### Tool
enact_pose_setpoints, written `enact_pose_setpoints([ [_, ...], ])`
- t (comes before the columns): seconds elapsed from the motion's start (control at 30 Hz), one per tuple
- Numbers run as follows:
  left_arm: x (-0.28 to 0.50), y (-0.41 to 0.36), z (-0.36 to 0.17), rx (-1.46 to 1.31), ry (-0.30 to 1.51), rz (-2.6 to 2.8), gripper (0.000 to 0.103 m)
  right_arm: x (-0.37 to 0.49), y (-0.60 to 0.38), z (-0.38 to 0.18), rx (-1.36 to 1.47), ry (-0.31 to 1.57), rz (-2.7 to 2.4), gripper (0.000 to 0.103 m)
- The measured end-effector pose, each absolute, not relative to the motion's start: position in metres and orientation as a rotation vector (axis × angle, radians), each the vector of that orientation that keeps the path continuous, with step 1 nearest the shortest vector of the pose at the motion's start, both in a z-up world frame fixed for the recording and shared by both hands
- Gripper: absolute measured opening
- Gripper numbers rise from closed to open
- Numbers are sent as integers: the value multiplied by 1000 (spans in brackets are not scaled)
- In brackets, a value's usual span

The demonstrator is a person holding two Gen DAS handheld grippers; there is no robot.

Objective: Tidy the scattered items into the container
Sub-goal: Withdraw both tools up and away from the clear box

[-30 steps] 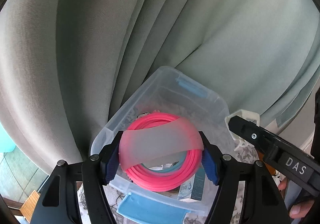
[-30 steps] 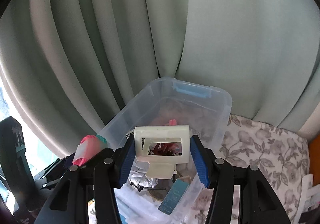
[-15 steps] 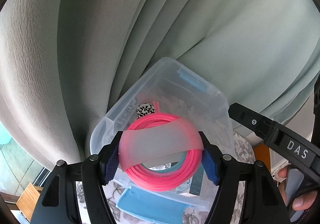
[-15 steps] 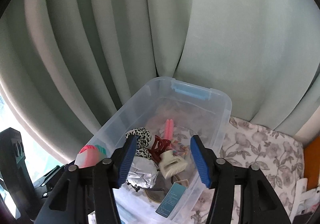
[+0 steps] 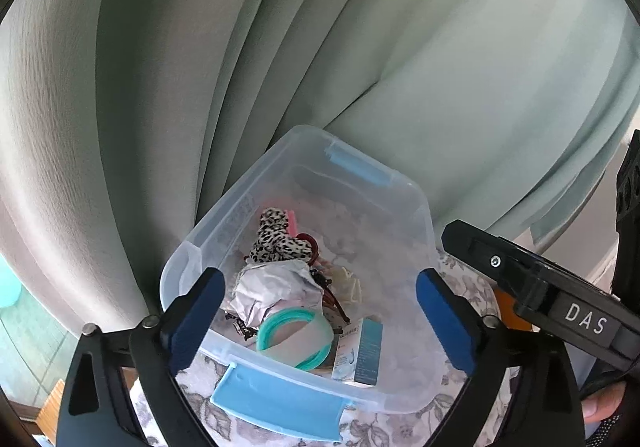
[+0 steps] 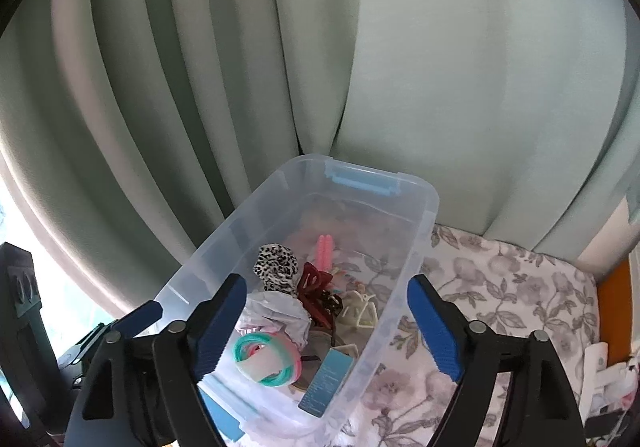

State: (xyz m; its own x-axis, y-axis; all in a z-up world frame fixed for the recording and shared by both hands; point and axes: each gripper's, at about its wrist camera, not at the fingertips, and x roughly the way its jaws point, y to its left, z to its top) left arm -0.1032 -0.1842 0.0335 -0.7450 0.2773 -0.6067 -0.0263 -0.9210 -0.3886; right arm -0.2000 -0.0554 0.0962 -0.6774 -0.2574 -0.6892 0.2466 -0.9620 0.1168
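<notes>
Nearest, the left gripper (image 5: 316, 317) hovers above the near end of a clear plastic container (image 5: 408, 187), its jaws spread wide and holding nothing. The right gripper (image 6: 326, 321) hangs beside it over the same end, jaws equally wide and empty. The container sits on a floral cloth (image 6: 500, 287) covering the bench. Inside, at the near end, lie a teal and pink ring bundle (image 6: 266, 361) and a small blue-and-white box (image 5: 360, 351). Farther in rest crumpled wrapping (image 5: 276, 289), a dark red hair claw (image 6: 316, 293) and a leopard-print scrunchie (image 5: 276, 237). Pale green curtains (image 6: 440, 47) hang behind the far edge.
</notes>
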Motion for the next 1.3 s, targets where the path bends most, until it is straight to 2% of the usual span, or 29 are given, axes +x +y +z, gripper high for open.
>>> enact_pose_setpoints([
  [0.03, -104, -184, 34, -1028, -530, 2740, 99, -198, -53, 97, 1088, -29, -2653, 94],
  [0.13, -99, -181, 40, -999, -504, 2740, 99, -194, -45, 101, 1072, -51, -2663, 96],
  [0.27, -92, -176, 47, -960, -468, 2739, 99, -179, -36, 106, 1051, -70, -2680, 103],
  [0.37, -88, -172, 51, -935, -419, 2752, 103, -169, -29, 109, 1030, -87, -2688, 103],
  [0.83, -79, -150, 54, -902, -270, 2759, 103, -111, 6, 114, 980, -169, -2750, 103],
  [1.3, -76, -117, 48, -991, -122, 2704, 103, -77, 62, 85, 1164, -258, -2845, 103],
])
